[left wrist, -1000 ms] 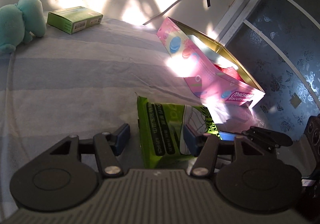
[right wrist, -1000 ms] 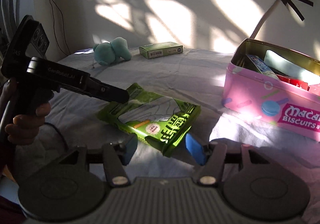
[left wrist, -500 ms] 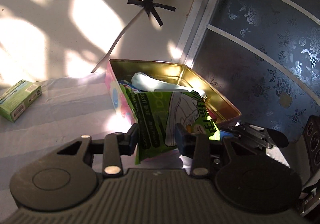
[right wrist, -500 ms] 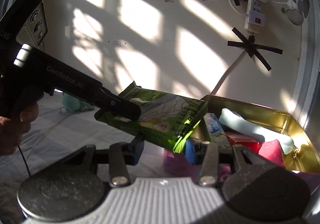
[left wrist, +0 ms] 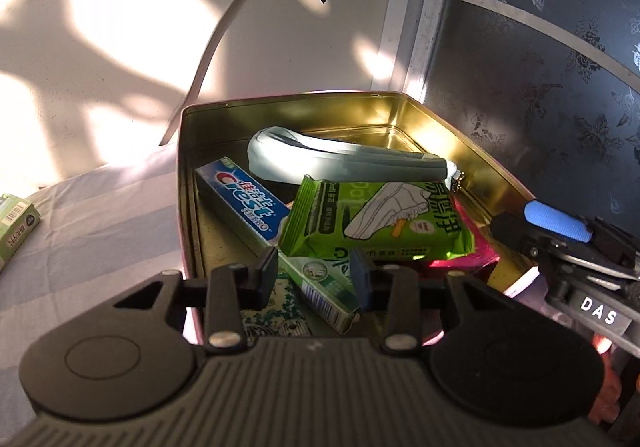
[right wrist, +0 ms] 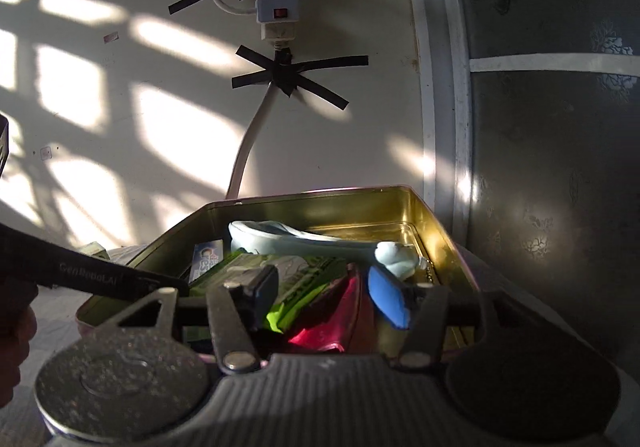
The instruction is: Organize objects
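Observation:
The green wipes pack [left wrist: 380,225] lies inside the open gold-lined tin [left wrist: 304,109], on top of other items. It also shows in the right wrist view [right wrist: 296,279]. My left gripper [left wrist: 316,275] is open and empty above the tin's near edge. My right gripper [right wrist: 332,295] is open and empty over the tin [right wrist: 320,203]; its blue fingertip [left wrist: 556,219] shows at the right of the left wrist view. The tin also holds a Crest toothpaste box [left wrist: 244,199], a pale blue pouch [left wrist: 340,163], a green-white box [left wrist: 324,283] and a red pack [right wrist: 340,311].
A green box [left wrist: 14,225] lies on the striped bed sheet [left wrist: 100,223] at the left. A taped cable [right wrist: 256,135] and a power strip [right wrist: 278,3] hang on the wall behind. A dark patterned panel [left wrist: 540,67] stands to the right.
Both grippers carried the green wipes pack from the bed over the tin and let it go. It now lies in the tin and both grippers are open.

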